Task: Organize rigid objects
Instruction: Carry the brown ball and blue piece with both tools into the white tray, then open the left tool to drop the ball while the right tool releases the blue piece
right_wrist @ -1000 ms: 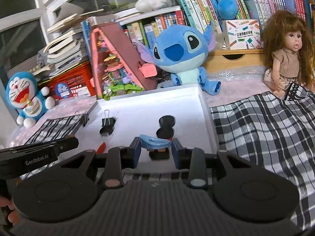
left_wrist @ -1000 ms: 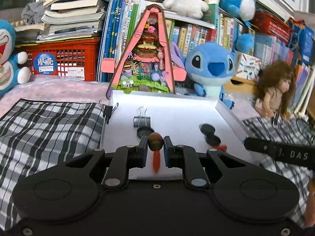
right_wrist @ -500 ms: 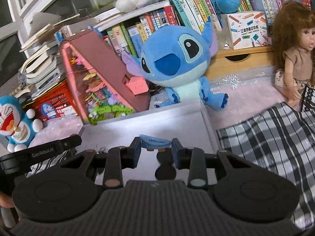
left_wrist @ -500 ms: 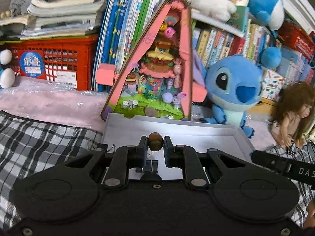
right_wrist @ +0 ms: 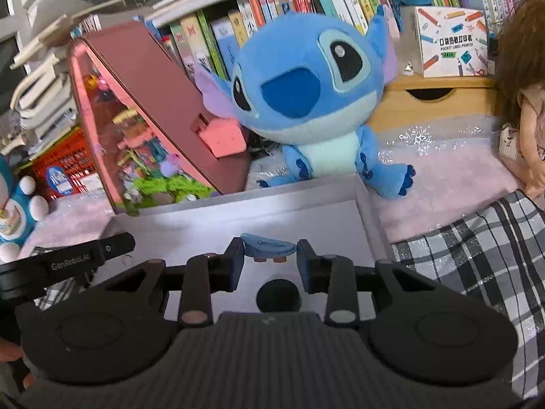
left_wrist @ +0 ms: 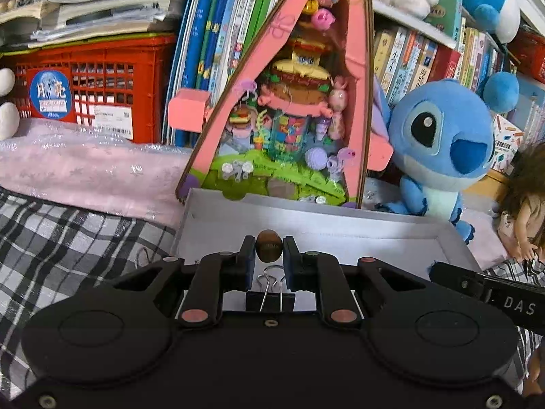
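My left gripper (left_wrist: 269, 251) is shut on a small brown egg-shaped object (left_wrist: 269, 246) and holds it over the near part of the white tray (left_wrist: 340, 216). A black binder clip (left_wrist: 270, 294) lies in the tray just below the fingers. My right gripper (right_wrist: 268, 254) is shut on a flat blue plastic piece (right_wrist: 267, 246) above the same white tray (right_wrist: 364, 204). A black round disc (right_wrist: 277, 294) lies in the tray under it. The other gripper's bar shows in the left wrist view (left_wrist: 487, 293) and in the right wrist view (right_wrist: 68, 260).
Behind the tray stand a pink triangular toy house (left_wrist: 299, 102), a blue Stitch plush (right_wrist: 306, 102) and shelves of books. A red crate (left_wrist: 85, 81) is at the back left. A doll (right_wrist: 524, 95) sits at right. Checked cloth (right_wrist: 477, 255) flanks the tray.
Both grippers have moved forward over the tray toward its far wall, still holding their objects. The binder clip and black disc now sit close under the fingers.
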Demonstrator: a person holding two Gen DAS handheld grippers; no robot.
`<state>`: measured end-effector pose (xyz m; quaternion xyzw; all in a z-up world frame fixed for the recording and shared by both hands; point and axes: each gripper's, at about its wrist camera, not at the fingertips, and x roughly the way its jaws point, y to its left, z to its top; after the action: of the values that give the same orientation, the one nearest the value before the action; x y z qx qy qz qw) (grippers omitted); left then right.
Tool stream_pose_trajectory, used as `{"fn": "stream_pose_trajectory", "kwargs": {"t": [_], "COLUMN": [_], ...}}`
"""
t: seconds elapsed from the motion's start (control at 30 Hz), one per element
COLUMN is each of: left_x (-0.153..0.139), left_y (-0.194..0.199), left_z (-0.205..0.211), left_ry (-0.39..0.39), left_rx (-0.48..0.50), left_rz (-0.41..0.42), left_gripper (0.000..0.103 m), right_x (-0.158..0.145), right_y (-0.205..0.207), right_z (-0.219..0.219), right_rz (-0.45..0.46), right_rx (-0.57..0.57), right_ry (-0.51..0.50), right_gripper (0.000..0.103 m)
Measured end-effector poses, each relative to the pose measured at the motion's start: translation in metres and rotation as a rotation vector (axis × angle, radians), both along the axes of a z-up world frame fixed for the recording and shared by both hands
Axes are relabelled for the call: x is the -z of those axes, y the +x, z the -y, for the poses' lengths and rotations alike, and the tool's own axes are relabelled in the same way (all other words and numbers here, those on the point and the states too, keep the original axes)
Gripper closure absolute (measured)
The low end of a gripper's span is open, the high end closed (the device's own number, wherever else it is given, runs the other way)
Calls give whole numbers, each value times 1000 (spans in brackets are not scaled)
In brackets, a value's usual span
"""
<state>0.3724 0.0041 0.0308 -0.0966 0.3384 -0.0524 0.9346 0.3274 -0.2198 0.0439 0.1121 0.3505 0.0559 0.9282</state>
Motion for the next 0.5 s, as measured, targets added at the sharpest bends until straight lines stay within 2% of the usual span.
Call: {"fn": "stream_pose_trajectory", "kwargs": {"t": [0.5], "left_x": [6], "left_y": [-5], "left_z": [9], "left_ry": [24], "left_rx": [44], "left_rz": [-43], "left_gripper": [87], "right_x": [18], "right_y": [8], "right_z": [-8], "right_rz": [-58], "right_rx": [-25], "right_ry": [-34], "right_gripper": [64]}}
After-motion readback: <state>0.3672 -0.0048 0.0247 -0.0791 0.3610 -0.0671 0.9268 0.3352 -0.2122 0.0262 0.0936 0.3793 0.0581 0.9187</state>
